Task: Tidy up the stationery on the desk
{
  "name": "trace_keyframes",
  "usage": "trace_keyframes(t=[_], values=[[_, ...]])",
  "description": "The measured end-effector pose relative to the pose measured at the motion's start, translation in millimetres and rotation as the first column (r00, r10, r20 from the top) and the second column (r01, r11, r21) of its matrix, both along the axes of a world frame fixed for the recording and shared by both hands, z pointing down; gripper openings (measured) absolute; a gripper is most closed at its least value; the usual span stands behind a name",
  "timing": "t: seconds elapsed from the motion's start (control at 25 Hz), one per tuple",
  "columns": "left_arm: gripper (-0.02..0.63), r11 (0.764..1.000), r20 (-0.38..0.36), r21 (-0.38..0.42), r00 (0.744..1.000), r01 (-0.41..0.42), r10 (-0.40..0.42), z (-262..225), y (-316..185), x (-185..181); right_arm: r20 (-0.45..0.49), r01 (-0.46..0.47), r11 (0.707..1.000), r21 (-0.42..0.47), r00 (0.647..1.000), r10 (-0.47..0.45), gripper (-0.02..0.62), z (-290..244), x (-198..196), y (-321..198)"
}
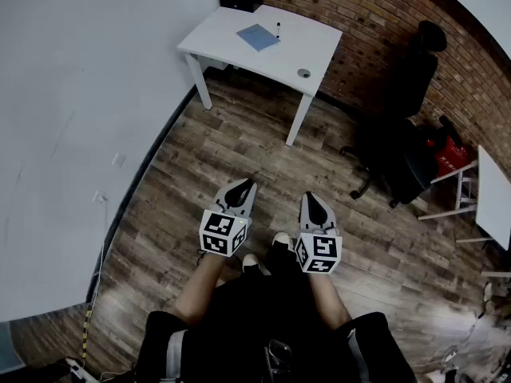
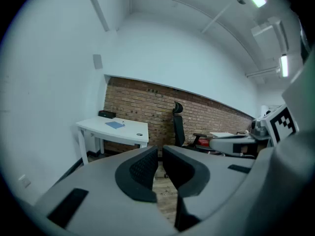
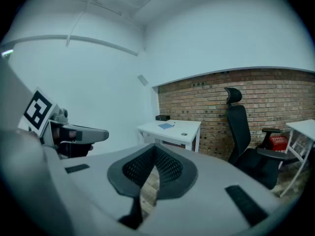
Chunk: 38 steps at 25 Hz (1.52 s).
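Note:
A white desk [image 1: 239, 42] stands far ahead against the brick wall. On it lie a blue notebook [image 1: 258, 37], a black pen [image 1: 278, 29], a small round item [image 1: 303, 73] and a black box [image 1: 241, 1]. My left gripper [image 1: 249, 183] and right gripper [image 1: 310, 198] hover side by side over the wooden floor, well short of the desk, and hold nothing. In the left gripper view the left gripper [image 2: 160, 151] shows a narrow slit between its pads. The right gripper [image 3: 155, 149] has its tips touching. The desk [image 2: 98, 127] [image 3: 172, 129] lies beyond both.
A black office chair [image 1: 399, 134] stands right of the desk, with a red object [image 1: 445, 154] behind it. Another white table [image 1: 495, 198] is at the far right. A white wall [image 1: 80, 134] runs along the left. The person's legs and shoes [image 1: 263, 258] are below the grippers.

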<state>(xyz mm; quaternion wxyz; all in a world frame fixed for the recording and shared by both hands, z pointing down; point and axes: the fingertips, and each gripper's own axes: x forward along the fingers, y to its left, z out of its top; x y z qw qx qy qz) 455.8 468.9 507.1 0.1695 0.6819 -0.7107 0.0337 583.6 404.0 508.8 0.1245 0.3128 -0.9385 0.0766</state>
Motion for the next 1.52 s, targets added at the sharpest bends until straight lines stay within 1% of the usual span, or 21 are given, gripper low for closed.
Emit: trace_keyframes(t=[0.2, 0.28, 0.52, 0.68, 0.88, 1.12, 1.52], values=[[0.041, 1.0, -0.006, -0.003, 1.0, 0.006, -0.006, 0, 35, 6, 0.046, -0.008, 1.0, -0.011, 0.999, 0.009, 0.025, -6, 9, 27], [0.041, 1.0, -0.006, -0.006, 1.0, 0.007, -0.007, 1, 43, 8, 0.043, -0.019, 1.0, -0.017, 0.999, 0.019, 0.025, -5, 12, 31], [0.041, 1.0, 0.007, 0.003, 1.0, 0.011, -0.011, 0, 54, 5, 0.022, -0.041, 0.999, 0.006, 0.999, 0.04, 0.025, -2, 13, 36], [0.041, 1.0, 0.008, 0.006, 1.0, 0.018, -0.018, 0, 63, 1, 0.03, -0.054, 0.998, 0.041, 0.998, 0.053, 0.025, -5, 10, 41], [0.041, 1.0, 0.004, 0.004, 1.0, 0.02, -0.02, 1, 69, 1, 0.03, -0.026, 0.998, 0.057, 0.999, 0.025, 0.025, -11, 4, 49], [0.041, 1.0, 0.013, 0.009, 1.0, 0.014, -0.014, -2, 73, -2, 0.031, -0.017, 0.999, 0.043, 0.999, 0.015, 0.025, -10, 1, 54], [0.041, 1.0, 0.018, -0.005, 1.0, -0.01, 0.01, 4, 62, -5, 0.022, -0.046, 0.999, -0.004, 0.999, 0.046, 0.025, 2, 4, 50]])
